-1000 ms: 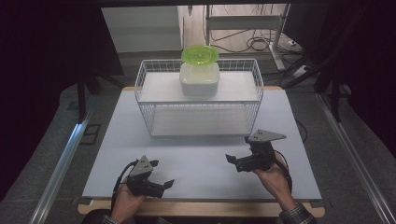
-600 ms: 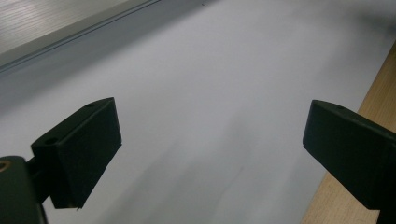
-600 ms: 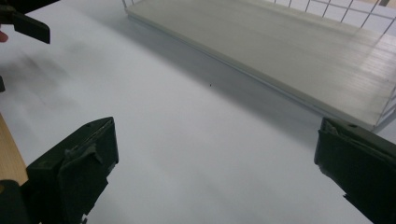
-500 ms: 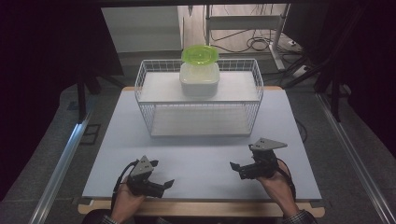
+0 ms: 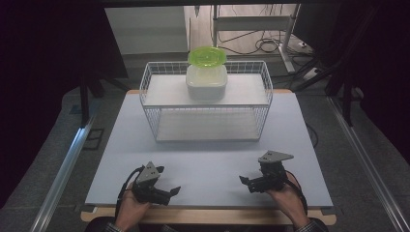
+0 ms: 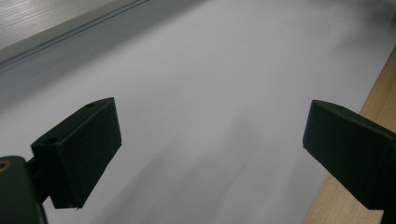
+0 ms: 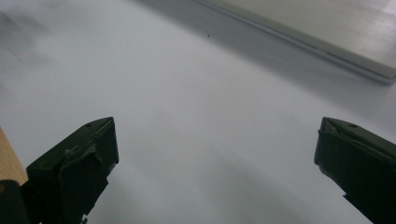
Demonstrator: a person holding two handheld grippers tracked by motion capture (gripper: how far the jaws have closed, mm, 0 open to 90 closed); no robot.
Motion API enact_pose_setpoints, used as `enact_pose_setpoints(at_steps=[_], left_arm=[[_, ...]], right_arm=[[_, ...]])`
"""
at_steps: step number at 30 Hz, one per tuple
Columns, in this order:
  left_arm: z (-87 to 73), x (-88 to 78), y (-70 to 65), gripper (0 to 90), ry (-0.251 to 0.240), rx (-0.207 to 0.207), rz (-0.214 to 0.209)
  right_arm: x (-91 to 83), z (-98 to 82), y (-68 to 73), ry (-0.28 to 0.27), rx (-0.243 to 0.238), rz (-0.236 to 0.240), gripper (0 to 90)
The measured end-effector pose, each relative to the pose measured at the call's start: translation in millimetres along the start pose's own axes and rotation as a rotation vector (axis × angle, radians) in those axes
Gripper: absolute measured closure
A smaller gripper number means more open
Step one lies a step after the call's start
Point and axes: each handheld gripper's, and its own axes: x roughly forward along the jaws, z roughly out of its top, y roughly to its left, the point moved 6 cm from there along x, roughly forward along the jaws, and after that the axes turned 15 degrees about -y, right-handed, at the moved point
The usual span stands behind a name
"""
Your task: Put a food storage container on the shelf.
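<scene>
Both black hand-held grippers rest low over the pale grey table mat (image 5: pixel 208 159), the left gripper (image 5: pixel 167 190) and right gripper (image 5: pixel 245 182) each with jaws spread wide and empty. Well ahead of them, between the two, stands a white wire basket (image 5: pixel 205 104) holding a white square container (image 5: pixel 206 82) with a lime-green round lid (image 5: pixel 207 56).

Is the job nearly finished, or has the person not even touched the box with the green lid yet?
Nothing looks done yet. The white box with the green lid sits on the wire basket rack, untouched. Nothing is in hand: the left gripper and right gripper rest near the table's front edge, jaws open and empty. Reaching for the box is probably still to come.
</scene>
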Motion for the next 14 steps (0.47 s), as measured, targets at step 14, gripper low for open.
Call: enact_pose_setpoints(at_steps=[14], left_arm=[[-2.2,2.4,-0.9,3.9,0.021,0.013,-0.001]], right_arm=[[10.1,-15.4,-1.4,0.06,0.023,0.012,0.0]])
